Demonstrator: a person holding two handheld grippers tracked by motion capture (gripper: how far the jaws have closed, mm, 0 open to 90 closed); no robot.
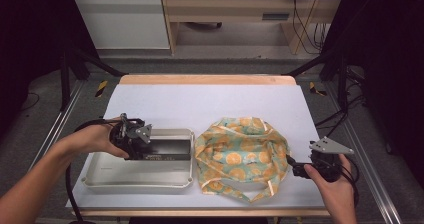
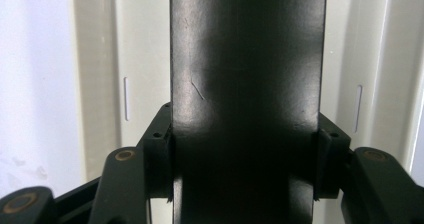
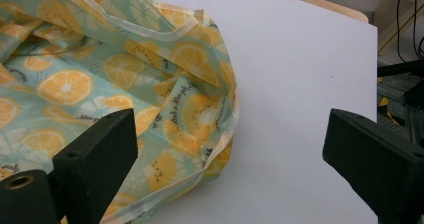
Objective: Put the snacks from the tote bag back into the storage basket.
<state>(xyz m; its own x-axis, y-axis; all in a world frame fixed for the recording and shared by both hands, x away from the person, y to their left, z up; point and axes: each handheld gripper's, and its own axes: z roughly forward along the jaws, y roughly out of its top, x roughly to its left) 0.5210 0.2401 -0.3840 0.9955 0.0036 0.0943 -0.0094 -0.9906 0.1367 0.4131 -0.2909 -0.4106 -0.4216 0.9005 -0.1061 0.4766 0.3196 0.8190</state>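
A lab or robotics recording room, not a home: white-covered work table (image 1: 210, 104) with a wooden edge, framed by black metal struts (image 1: 70, 79) rising at both sides. Behind the table, pale wooden furniture (image 1: 225, 14) and a white cabinet (image 1: 120, 19) against the wall, loose black cables (image 1: 305, 29) hanging to the right of it. Grey floor around the table marked with yellow-and-black hazard tape (image 1: 101, 88) at the left and right far corners
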